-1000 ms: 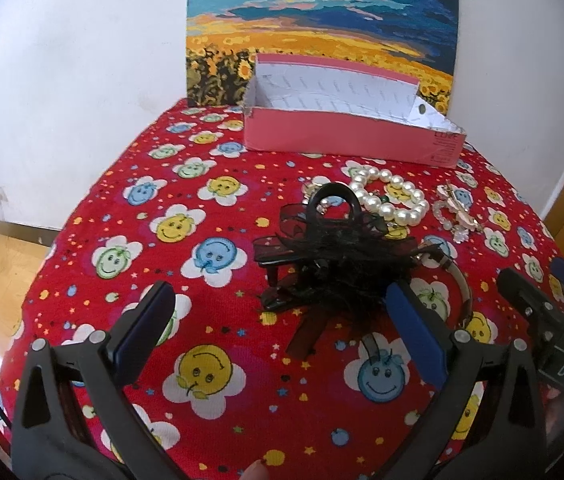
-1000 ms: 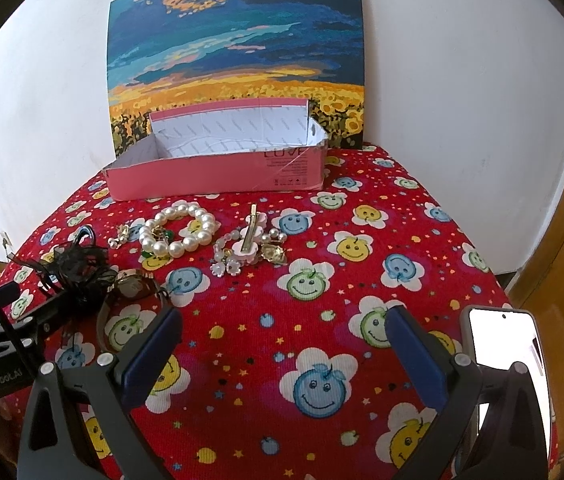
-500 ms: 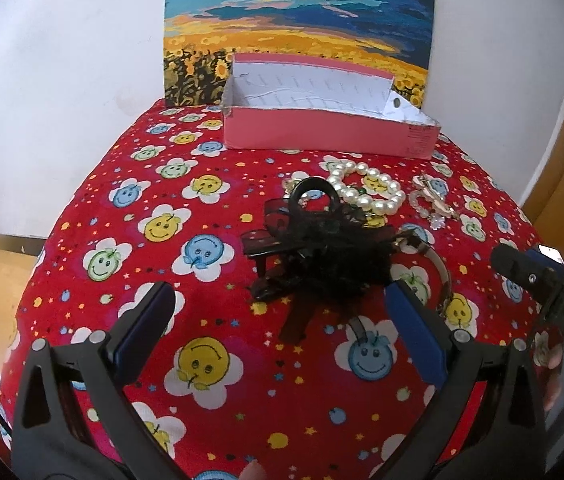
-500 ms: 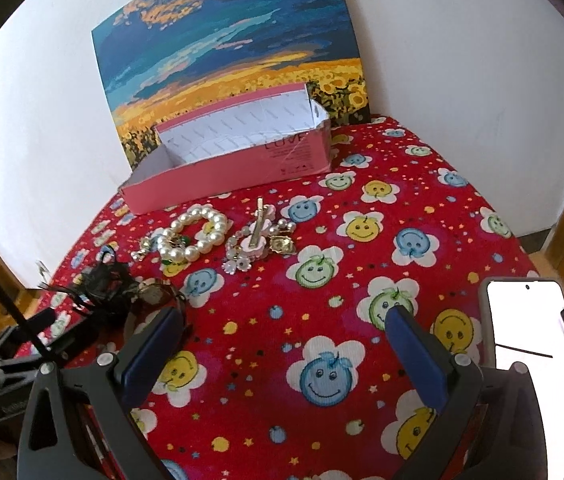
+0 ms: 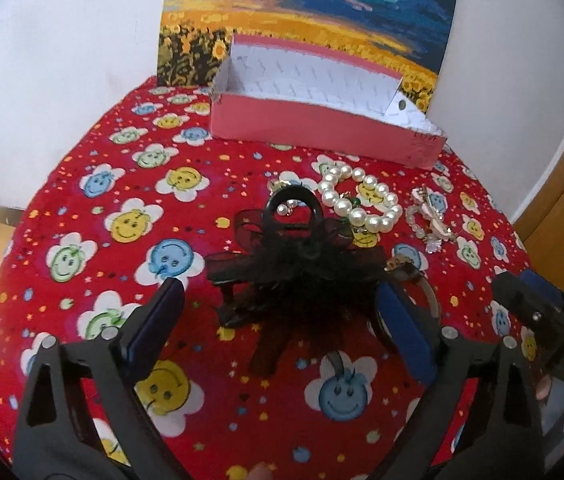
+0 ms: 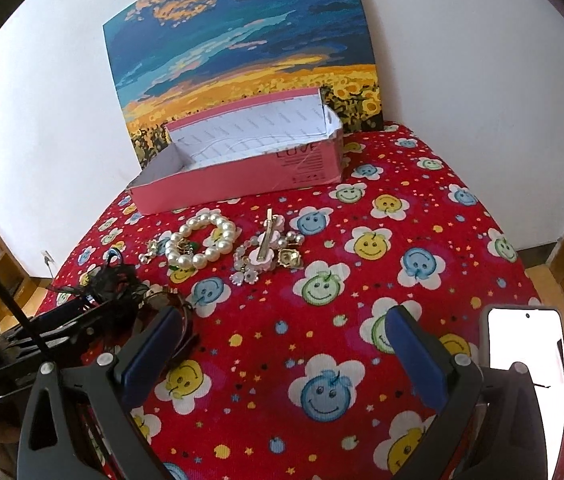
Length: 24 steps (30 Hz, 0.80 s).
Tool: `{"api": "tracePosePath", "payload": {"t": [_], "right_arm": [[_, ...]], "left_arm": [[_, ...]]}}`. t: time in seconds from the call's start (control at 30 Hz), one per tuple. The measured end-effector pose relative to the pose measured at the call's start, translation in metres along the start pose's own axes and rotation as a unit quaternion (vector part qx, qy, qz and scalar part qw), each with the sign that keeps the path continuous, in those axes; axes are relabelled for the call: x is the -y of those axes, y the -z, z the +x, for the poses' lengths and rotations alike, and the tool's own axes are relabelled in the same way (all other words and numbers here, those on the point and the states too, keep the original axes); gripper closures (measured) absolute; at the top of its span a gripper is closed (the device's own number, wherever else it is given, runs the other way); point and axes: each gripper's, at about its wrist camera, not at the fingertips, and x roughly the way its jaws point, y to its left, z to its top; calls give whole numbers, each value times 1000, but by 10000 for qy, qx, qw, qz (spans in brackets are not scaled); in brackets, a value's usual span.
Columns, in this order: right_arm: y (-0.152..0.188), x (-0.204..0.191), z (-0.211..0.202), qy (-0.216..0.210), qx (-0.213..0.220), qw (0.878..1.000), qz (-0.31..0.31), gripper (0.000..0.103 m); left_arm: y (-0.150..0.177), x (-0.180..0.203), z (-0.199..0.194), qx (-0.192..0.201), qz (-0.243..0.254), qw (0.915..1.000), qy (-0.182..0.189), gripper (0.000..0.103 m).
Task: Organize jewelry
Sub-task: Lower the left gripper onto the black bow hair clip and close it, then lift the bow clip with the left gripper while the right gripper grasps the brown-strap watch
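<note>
A black lace hair clip (image 5: pixel 298 268) lies on the red smiley cloth, just ahead of and between the fingers of my open left gripper (image 5: pixel 282 320). A pearl bracelet (image 5: pixel 362 204) and a pink flower hairpin (image 5: pixel 430 220) lie beyond it to the right. A dark headband (image 5: pixel 422 284) curves by the right finger. An open pink box (image 5: pixel 322 124) stands at the back. My right gripper (image 6: pixel 282 344) is open and empty above the cloth. In its view the pearl bracelet (image 6: pixel 201 244), the hairpin (image 6: pixel 265 248), the hair clip (image 6: pixel 115 280) and the box (image 6: pixel 241 172) show.
A sunflower-field painting (image 6: pixel 241 60) leans on the white wall behind the box. A white phone (image 6: pixel 526 348) lies at the cloth's right edge. The table (image 5: pixel 101 208) drops off at left toward a wooden floor. The left gripper body (image 6: pixel 21 344) sits at the right view's left.
My left gripper has moved forward and down toward the black hair clip, which now sits between the fingertips. My right gripper has tilted and shifted slightly; the jewelry has not moved.
</note>
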Motion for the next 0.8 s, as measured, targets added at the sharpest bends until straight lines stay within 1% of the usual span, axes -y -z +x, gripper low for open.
{"api": "tracePosePath", "payload": {"t": [0.1,0.27,0.3,0.33,0.5,0.7,0.8], "right_arm": [[-1,1,3,46,-44,10000,-74,0],[-2,1,7,18,-106,9999,-122,0],[-2,0,8,2,-123,9999,-115,0],[-2,0,9,-14,-138,9998,-111,0],[-2,-2,10,-7,-171,9998,-122,0],[-3,-7,9,-28,-229,9996,-147,0],[-4,-13,8,-10,-237,9995,-204,0]], "left_arm": [[-1,3,8,-78,93,9999,-41,14],[-5,7,9,-131,125,9998,61,16],[-6,7,9,-132,151,9998,68,21],[-6,9,9,-131,186,9997,93,31],[-7,11,4,-70,273,9991,304,31],[-11,5,-13,115,208,9987,444,31],[-14,-2,-24,228,180,9987,418,31]]}}
